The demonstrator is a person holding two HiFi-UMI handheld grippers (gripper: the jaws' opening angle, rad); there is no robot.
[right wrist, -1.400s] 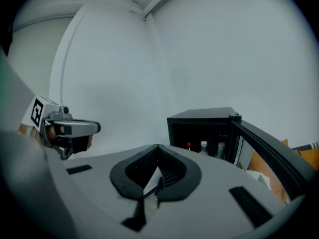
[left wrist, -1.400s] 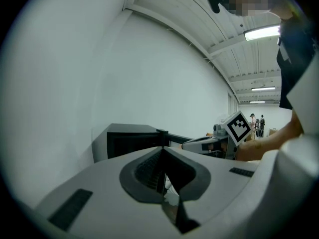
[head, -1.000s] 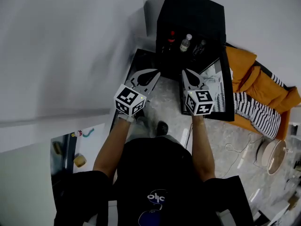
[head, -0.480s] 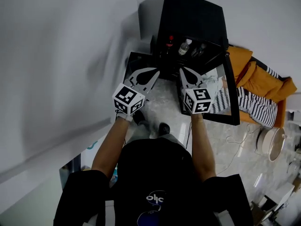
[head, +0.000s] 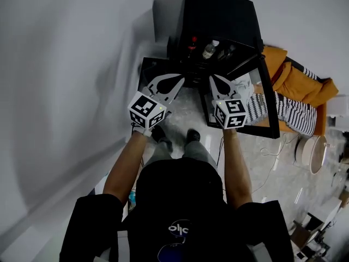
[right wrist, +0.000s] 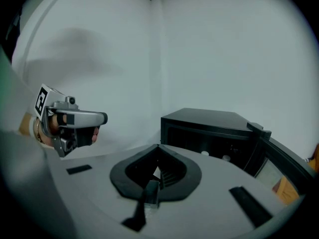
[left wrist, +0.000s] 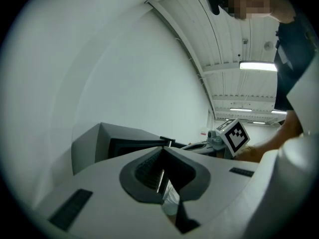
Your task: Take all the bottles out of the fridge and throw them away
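Compared with a second ago, the fridge (head: 218, 15) sits further left in the head view and both shoes (head: 192, 136) now show below the grippers, so the person seems to have stepped round to face it. Bottles (head: 209, 49) stand in a row just inside the fridge's open front, with a red-capped bottle (head: 192, 42) at the left end, a clear one with a pale cap beside it, and at least one darker one further right. On the fridge's right side its glass door (head: 268, 100) hangs wide open, and beyond that door lies an orange cushion (head: 297, 83). Both tools hover in front of the fridge, short of its opening and touching nothing. The left gripper (head: 180, 78) has its jaws pressed together on nothing, and the right gripper (head: 214, 78) is likewise clenched and empty. The step in hand looks like the approach, with no bottle out yet. The next move calls for spreading one pair of jaws, reaching into the fridge and closing round a bottle's body.
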